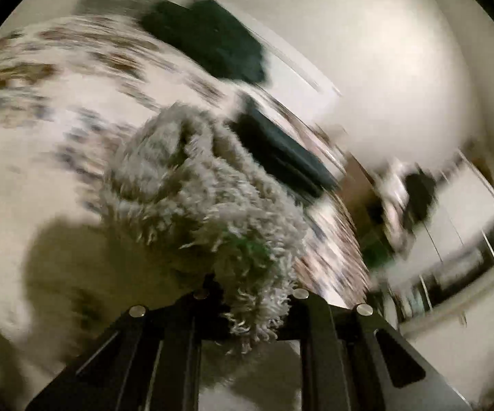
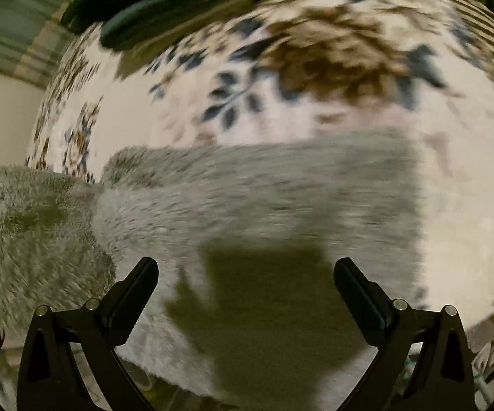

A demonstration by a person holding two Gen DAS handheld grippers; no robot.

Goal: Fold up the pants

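Observation:
The pants are grey and fluffy. In the left wrist view a bunched part of the pants [image 1: 199,198] hangs from my left gripper [image 1: 247,291], which is shut on the fabric and holds it above the bed. In the right wrist view the pants [image 2: 247,188] lie flat across the floral bedspread [image 2: 281,68], with a raised fold at the left [image 2: 34,226]. My right gripper [image 2: 247,270] is open just above the flat leg, and its fingers [image 2: 144,274] hold nothing. Both views are motion-blurred.
Dark green garments lie at the far side of the bed [image 2: 157,7] and show in the left wrist view [image 1: 212,41]. A second dark folded piece [image 1: 281,150] lies near the bed edge. A white wall [image 1: 384,68] and furniture [image 1: 452,239] stand beyond.

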